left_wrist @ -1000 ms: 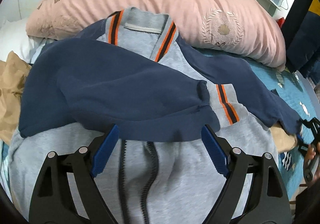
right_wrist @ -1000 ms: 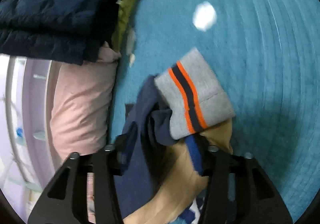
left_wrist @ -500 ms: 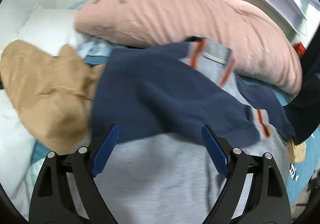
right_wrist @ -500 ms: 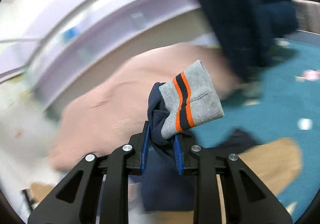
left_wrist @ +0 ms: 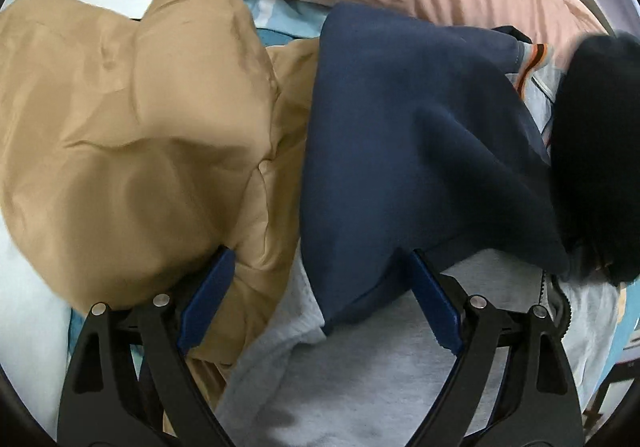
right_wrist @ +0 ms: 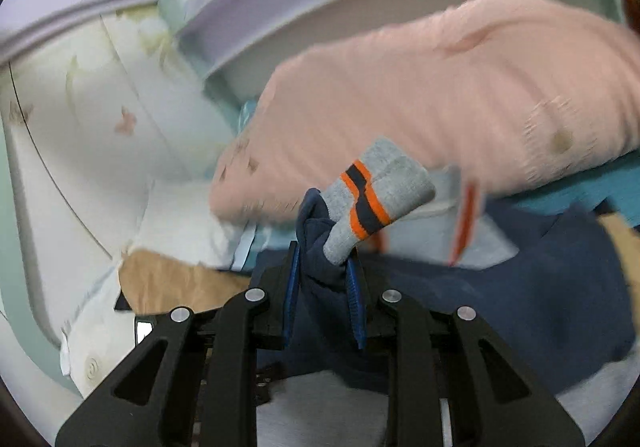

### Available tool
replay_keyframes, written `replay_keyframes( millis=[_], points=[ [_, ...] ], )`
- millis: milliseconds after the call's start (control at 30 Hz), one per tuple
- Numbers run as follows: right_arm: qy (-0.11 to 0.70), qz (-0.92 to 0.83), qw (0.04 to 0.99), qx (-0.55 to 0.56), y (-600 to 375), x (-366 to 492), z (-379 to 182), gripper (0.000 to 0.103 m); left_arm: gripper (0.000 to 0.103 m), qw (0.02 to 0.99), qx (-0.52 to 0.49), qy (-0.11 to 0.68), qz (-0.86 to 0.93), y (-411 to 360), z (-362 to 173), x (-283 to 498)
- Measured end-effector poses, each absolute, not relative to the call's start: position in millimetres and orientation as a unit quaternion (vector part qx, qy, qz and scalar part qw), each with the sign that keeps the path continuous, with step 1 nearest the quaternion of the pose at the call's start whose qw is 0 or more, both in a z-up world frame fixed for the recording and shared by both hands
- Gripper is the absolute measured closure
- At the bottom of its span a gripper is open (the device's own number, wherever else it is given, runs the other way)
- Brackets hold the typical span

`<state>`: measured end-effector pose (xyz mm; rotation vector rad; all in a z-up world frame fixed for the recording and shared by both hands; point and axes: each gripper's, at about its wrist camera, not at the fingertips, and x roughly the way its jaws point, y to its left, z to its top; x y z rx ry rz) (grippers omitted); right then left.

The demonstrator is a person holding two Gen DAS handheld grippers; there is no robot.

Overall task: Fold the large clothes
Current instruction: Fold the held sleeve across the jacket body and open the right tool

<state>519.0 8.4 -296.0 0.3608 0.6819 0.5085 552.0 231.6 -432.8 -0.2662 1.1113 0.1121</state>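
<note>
Right tool grips sleeve cuff; left tool wide, empty.

My right tool (right_wrist: 324,283) points shallowly downward, pads pinched on the navy sleeve (right_wrist: 320,247) just behind its grey, orange-striped cuff (right_wrist: 376,195), raised over the jacket (left_wrist: 420,151) on the bed. My left tool (left_wrist: 320,303) tilts steeply down, jaws spread, nothing between them, above the jacket's grey body beside a tan garment (left_wrist: 128,135). Pink pillow (right_wrist: 440,95) lies at the headboard edge.
</note>
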Motion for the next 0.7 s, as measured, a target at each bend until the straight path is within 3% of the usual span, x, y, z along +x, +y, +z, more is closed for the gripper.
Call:
replay_keyframes(
  millis=[167, 300, 500, 633, 700],
  points=[
    [0.36, 0.253, 0.882, 0.171, 51.9, 535.3, -326.8, 0.082, 0.015, 0.845, -0.121, 0.52, 0.038, 233.2, -434.3, 550.1],
    [0.398, 0.258, 0.866, 0.159, 77.1, 546.4, -350.4, 0.076, 0.015, 0.848, -0.116, 0.516, 0.028, 236.7, -434.5, 544.2],
    [0.437, 0.276, 0.835, 0.19, 58.5, 544.6, -362.7, 0.057, 0.015, 0.851, -0.115, 0.512, 0.027, 238.4, -430.1, 536.2],
    [0.425, 0.284, 0.84, 0.182, 36.2, 527.3, -342.3, 0.039, 0.015, 0.854, -0.114, 0.508, 0.026, 232.8, -425.0, 524.2],
    [0.425, 0.281, 0.846, 0.161, 34.5, 520.7, -335.0, 0.036, 0.015, 0.854, -0.113, 0.506, 0.032, 229.7, -420.4, 519.2]
  ],
)
